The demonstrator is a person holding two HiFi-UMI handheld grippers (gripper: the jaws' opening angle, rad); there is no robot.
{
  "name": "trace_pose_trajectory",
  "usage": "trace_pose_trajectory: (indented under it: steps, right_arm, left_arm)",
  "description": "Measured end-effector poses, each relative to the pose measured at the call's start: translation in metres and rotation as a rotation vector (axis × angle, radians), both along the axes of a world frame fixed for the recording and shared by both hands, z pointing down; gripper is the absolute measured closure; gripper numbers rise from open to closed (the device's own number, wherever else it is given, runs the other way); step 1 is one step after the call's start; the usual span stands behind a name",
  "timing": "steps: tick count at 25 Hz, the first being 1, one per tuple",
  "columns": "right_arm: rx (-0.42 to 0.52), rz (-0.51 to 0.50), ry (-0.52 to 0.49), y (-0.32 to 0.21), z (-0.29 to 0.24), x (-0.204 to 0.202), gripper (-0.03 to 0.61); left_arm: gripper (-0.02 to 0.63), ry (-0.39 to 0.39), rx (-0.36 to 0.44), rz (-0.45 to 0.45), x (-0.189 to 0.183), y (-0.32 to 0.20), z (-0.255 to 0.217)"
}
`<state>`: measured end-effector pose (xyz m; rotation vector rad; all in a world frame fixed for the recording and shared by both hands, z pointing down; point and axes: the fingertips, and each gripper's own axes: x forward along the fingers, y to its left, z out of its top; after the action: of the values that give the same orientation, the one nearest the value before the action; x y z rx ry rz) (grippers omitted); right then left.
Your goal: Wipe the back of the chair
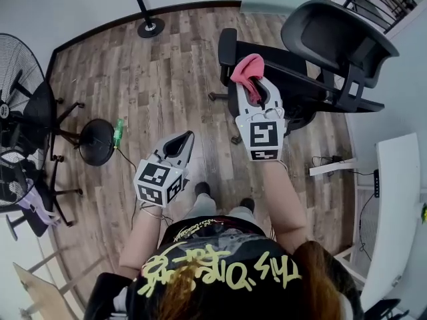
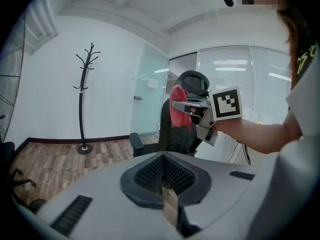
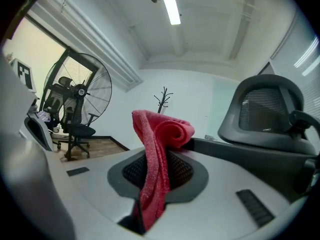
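Looking down in the head view, we see the right gripper (image 1: pixel 259 89) in the upper middle of the frame, its jaws closed on a red cloth (image 1: pixel 245 71). In the right gripper view the cloth runs up through the gap between the jaws. It curls over in a roll above them, at the centre of that frame.

The chair (image 1: pixel 333 39), dark grey and black, fills the upper right of the head view. There the cloth overlaps the black part at the chair's left side. In the left gripper view the cloth shows right of centre, against the chair's back (image 2: pixel 165 129) and below the headrest (image 2: pixel 194 79). We cannot tell whether it touches the chair.

The left gripper (image 1: pixel 185 139) sits lower, left of centre in the head view, well apart from the chair. In the left gripper view its jaws stand together with nothing between them, and only a sliver of the wood floor (image 1: pixel 153 79) shows through low down.

At the left edge of the head view stands a fan (image 1: pixel 15 65). A black stool (image 1: pixel 97 142) is near it, a little toward the centre. The base of a coat stand (image 1: pixel 149 24) rests on the floor at the top of the frame. A white desk (image 1: pixel 393 199) runs along the lower right edge.
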<state>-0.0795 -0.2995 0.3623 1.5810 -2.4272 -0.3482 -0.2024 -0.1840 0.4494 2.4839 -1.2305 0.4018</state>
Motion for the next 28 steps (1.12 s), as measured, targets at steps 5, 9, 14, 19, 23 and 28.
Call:
trace_pose_trajectory:
  steps: [5, 9, 14, 19, 23, 28]
  right_arm:
    - [-0.047, -0.031, 0.029, -0.011, 0.019, -0.011, 0.517]
    - [-0.085, -0.043, 0.044, -0.016, 0.035, -0.014, 0.517]
    - [-0.075, -0.082, 0.024, -0.008, 0.037, -0.018, 0.517]
    - [-0.019, -0.139, -0.028, 0.025, 0.021, -0.013, 0.517]
    - [-0.016, -0.131, -0.147, 0.060, 0.014, 0.024, 0.517]
    - [-0.023, -0.008, -0.221, 0.100, 0.029, 0.118, 0.517]
  left_arm:
    - [0.621, -0.002, -0.002, -0.016, -0.006, -0.004, 0.001]
    - [0.621, -0.008, -0.002, -0.013, -0.007, -0.007, 0.000]
    - [0.621, -0.011, -0.003, 0.001, -0.003, -0.009, -0.001]
    - [0.621, -0.013, -0.004, 0.031, 0.012, -0.012, -0.002]
    - [0.621, -0.007, 0.005, 0.080, 0.042, -0.013, -0.006]
    - [0.621, 0.001, 0.016, 0.145, 0.093, -0.010, -0.010]
